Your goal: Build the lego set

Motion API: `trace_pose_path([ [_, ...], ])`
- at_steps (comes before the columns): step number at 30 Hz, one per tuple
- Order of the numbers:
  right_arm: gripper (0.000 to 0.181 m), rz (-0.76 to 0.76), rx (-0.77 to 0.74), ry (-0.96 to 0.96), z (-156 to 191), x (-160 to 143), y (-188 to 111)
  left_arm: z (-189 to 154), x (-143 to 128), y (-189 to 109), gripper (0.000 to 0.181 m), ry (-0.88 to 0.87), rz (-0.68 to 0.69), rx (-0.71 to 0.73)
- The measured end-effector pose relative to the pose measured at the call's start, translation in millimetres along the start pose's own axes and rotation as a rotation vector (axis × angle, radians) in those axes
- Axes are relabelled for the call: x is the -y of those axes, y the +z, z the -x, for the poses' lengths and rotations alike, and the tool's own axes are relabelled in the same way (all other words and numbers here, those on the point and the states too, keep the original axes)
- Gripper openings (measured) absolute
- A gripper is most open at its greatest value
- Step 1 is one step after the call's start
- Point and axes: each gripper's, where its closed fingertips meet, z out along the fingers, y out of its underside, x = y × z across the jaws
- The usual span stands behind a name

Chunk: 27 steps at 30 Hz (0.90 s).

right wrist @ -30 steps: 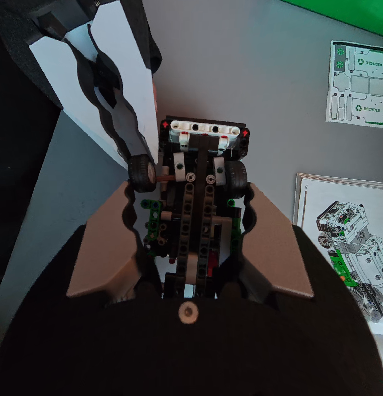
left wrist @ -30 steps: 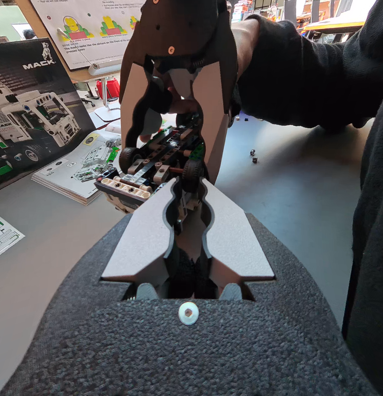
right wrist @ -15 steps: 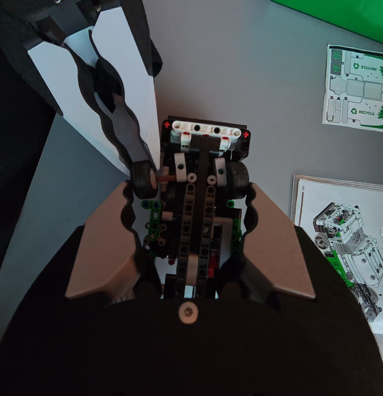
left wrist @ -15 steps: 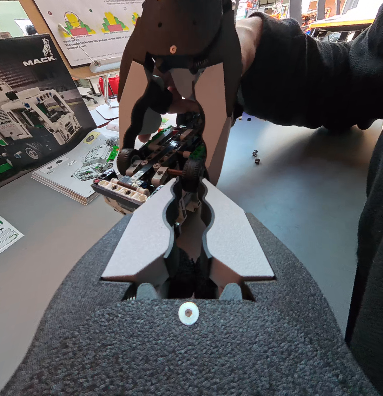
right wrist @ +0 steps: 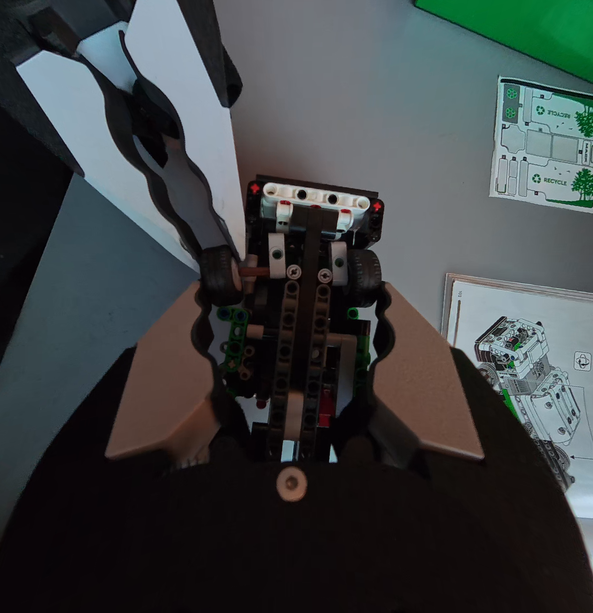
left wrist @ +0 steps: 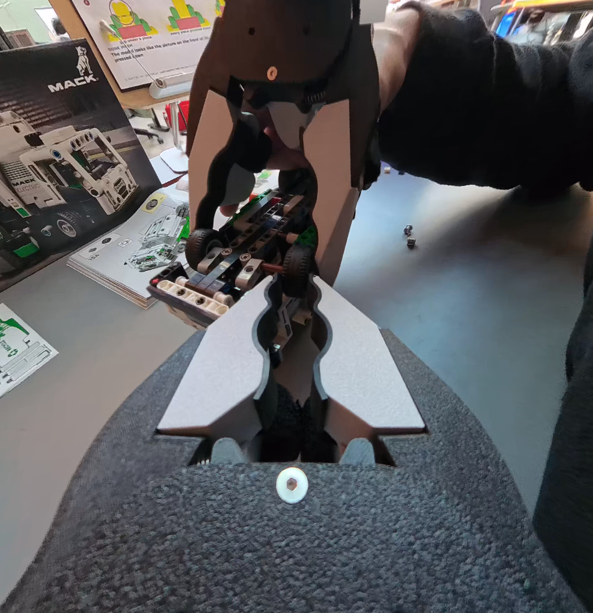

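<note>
The lego truck chassis (right wrist: 305, 315) is held upside down above the grey table, wheels up. My right gripper (right wrist: 293, 298), with tan fingers, is shut on its sides. In the left wrist view the right gripper (left wrist: 265, 238) comes down from above with the chassis (left wrist: 248, 245) in it. My left gripper (left wrist: 293, 282), with grey fingers, is shut on a small black wheel (left wrist: 296, 265) that sits on the brown axle at the chassis's side. In the right wrist view the left gripper (right wrist: 218, 255) reaches in from the upper left onto that wheel (right wrist: 220, 277). A second wheel (right wrist: 363, 275) is on the opposite side.
The set's box (left wrist: 56, 149) stands at the left, with the open instruction booklet (left wrist: 129, 252) in front of it, also in the right wrist view (right wrist: 537, 381). A sticker sheet (right wrist: 550, 146) lies nearby. Two small loose parts (left wrist: 409, 237) lie on the table. A dark sleeve (left wrist: 487, 99) crosses the upper right.
Both grippers keep their hold. The chassis and the wheel have shifted only slightly in the views.
</note>
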Motion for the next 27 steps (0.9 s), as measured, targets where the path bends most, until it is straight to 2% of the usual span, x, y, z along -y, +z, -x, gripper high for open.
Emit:
trace_pose_path([
  [7, 0.094, -0.01, -0.006, 0.005, -2.1, 1.2, -0.9, 2.7, -0.1, -0.3, 0.013, -0.039, 0.071, -0.003],
  [14, 0.095, -0.016, -0.01, 0.0, -3.4, 2.7, 0.6, 4.5, -1.5, -2.3, 0.013, 0.003, 0.106, 0.004],
  [18, 0.094, -0.02, -0.011, -0.003, -3.7, 3.2, 0.3, 5.5, -0.5, -2.8, 0.014, 0.051, 0.102, 0.033],
  [22, 0.091, -0.026, -0.011, 0.001, -4.3, 4.1, -0.2, 10.4, 0.7, -3.5, 0.023, 0.082, 0.088, 0.098],
  [24, 0.091, -0.028, -0.011, 0.002, -4.5, 4.2, -0.2, 10.0, 1.4, -4.5, 0.019, 0.085, 0.082, 0.096],
  [27, 0.091, -0.028, -0.012, 0.0, -4.5, 4.3, -0.2, 13.6, 3.2, -6.7, 0.027, 0.084, 0.074, 0.117],
])
